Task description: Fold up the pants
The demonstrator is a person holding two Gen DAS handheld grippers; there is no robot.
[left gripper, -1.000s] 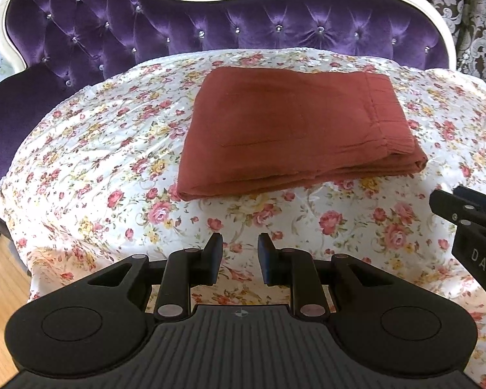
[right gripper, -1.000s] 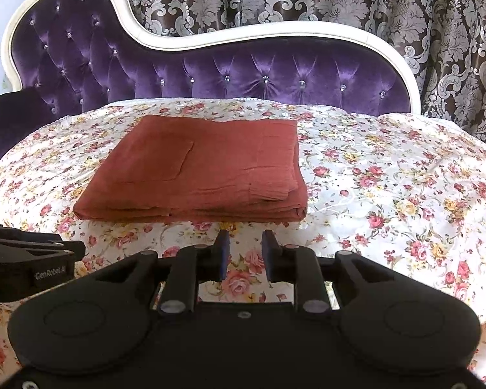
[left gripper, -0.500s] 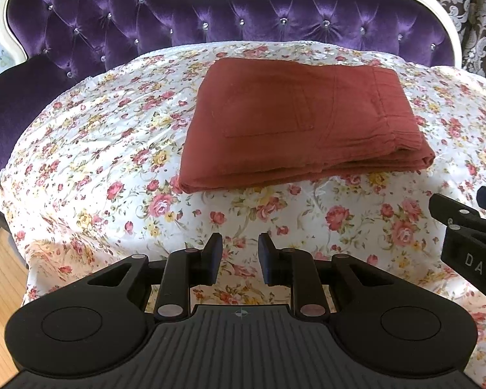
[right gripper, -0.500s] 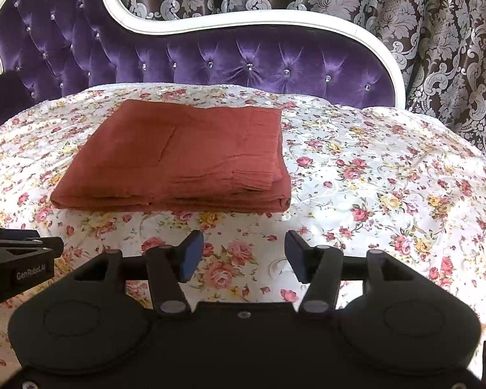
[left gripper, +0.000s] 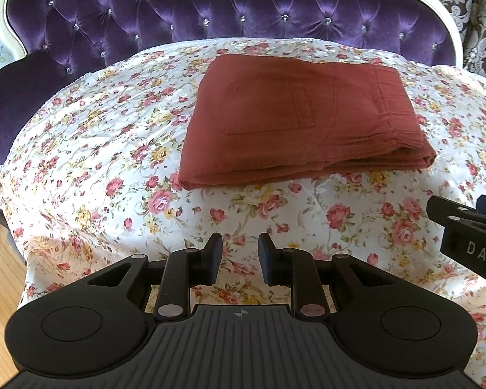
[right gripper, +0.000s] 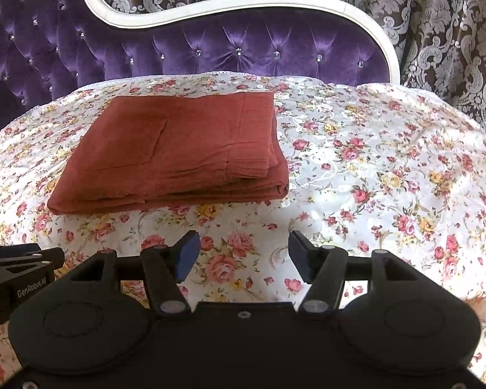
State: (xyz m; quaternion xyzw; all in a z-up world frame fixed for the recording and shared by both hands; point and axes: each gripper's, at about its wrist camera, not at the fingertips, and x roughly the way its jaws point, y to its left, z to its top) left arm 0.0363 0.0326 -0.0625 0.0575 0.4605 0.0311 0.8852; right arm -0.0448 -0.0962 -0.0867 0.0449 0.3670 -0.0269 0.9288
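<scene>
Looking down from both cameras, I see the pants (left gripper: 301, 120) folded into a neat red block on the flowered bedsheet (left gripper: 90, 149), near the purple headboard (left gripper: 230, 16). They sit far from both claws, a bit to the left in the right view. My left claw (left gripper: 239, 259) hangs over the near sheet with its jaws a small way apart and nothing in them. My right claw (right gripper: 241, 256) has just been opening; its jaws stand wide with only sheet between them. I think the folding is done. To finish well, I should keep both claws off the cloth and back away gently, so no edge gets bumped or pulled loose.
</scene>
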